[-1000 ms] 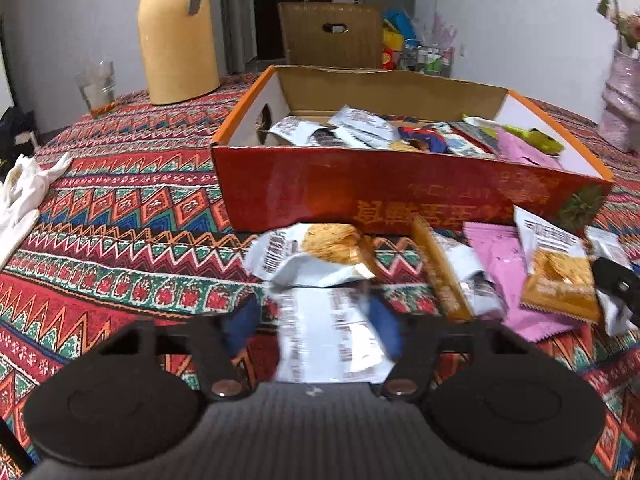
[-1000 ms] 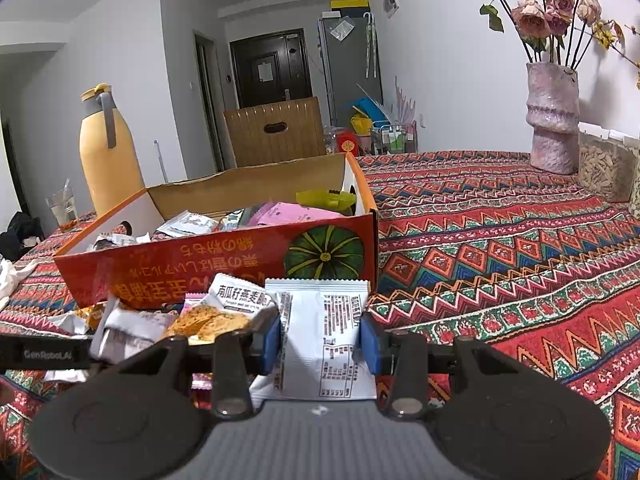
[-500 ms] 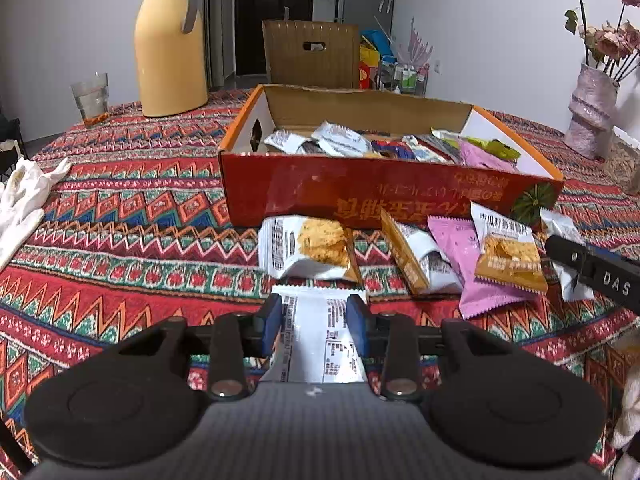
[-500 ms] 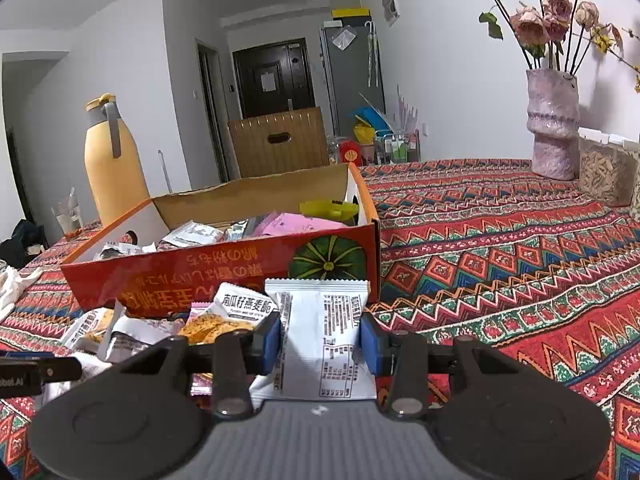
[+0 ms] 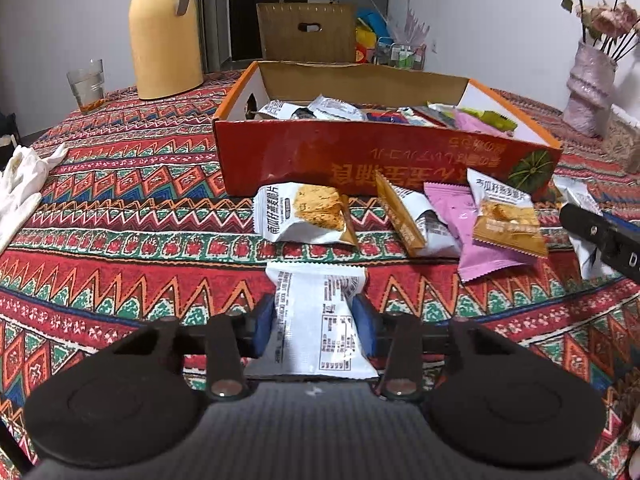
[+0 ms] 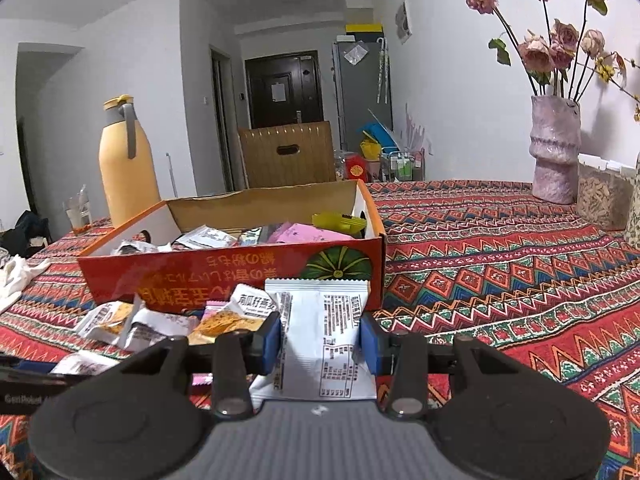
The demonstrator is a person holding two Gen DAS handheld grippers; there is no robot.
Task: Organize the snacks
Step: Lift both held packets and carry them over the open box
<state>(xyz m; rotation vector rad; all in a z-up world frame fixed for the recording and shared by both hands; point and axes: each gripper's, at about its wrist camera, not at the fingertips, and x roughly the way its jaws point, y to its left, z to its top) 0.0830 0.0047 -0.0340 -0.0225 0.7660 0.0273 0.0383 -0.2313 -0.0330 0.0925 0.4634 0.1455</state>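
The left gripper (image 5: 316, 328) is closed on a white packet (image 5: 320, 320); its blue pads (image 5: 264, 326) press the two long sides, and the foil bends in a little between them. The right gripper (image 6: 322, 338) also holds a white packet (image 6: 320, 332) in the same way, with the packet standing up between the pads (image 6: 368, 344). Both packets are near the front edge of the table (image 5: 120, 240), just before the heap.

These packets look light, soft and full of air. The foil is smooth, so I think it can slip if the grip is weak, and the biscuit inside can break if the grip is too hard. The best place to hold is the middle of the body, across the narrow side, as both grippers do now, not the thin sealed ends.

Beyond the left gripper lies the heap (image 5: 404, 216) of loose packets: a white one with a biscuit picture, an orange one, a pink one and another orange-white one. They overlap each other and lie just beside the front wall of the box (image 5: 360, 160). The box is open, red-orange, near the middle of the table, and it already has several packets inside.

Near the far left corner stand a yellow jug (image 5: 164, 36) and a glass (image 5: 86, 86). At the left edge lies a white cloth (image 5: 22, 184). At the far right edge stands a vase (image 6: 554, 148) with dry roses.
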